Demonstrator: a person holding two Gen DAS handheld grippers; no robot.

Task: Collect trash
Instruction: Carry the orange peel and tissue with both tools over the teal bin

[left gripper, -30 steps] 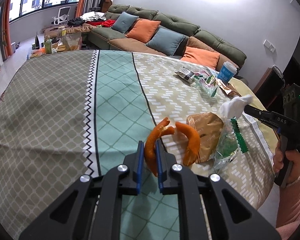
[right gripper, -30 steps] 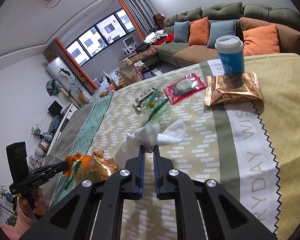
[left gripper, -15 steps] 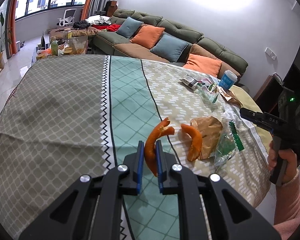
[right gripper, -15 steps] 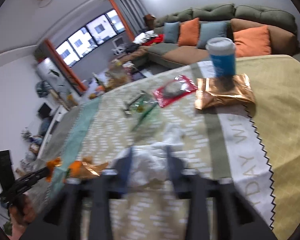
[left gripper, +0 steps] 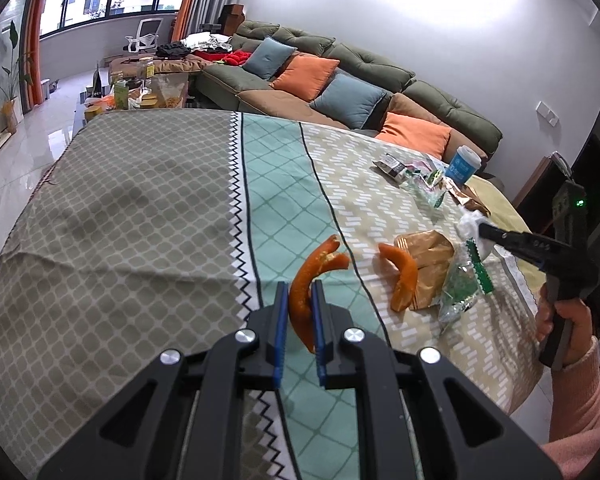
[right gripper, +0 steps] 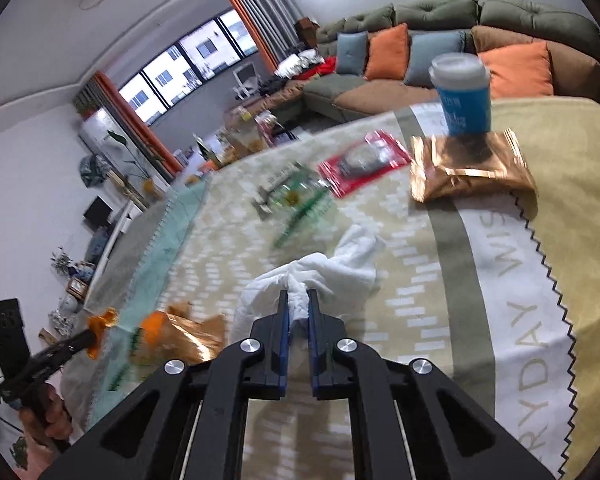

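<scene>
Orange curved peel strip [left gripper: 300, 300] pinched between blue pads of left gripper [left gripper: 300, 312], lower centre of left wrist view, lifted over teal band of patterned tablecloth [left gripper: 140, 220]; left gripper also seen far lower left of right wrist view [right gripper: 96, 330] with the peel at its tip. White crumpled tissue [right gripper: 320, 276] clamped in right gripper [right gripper: 298, 312], centre of right wrist view, tissue bulging past the tips above the cloth; right gripper shows at right edge of left view [left gripper: 484, 232]. Second orange peel piece [left gripper: 402, 276] lies on cloth centre right, touching a gold crinkled foil wrapper [left gripper: 428, 264], clear green-printed plastic wrapper [left gripper: 460, 288] just beside it. Upper right of right view: blue paper cup with white lid [right gripper: 462, 92] standing on a copper foil packet [right gripper: 468, 168], red-edged snack packet [right gripper: 364, 162] to its left. Green sofa with orange and blue cushions [left gripper: 340, 76] behind table
</scene>
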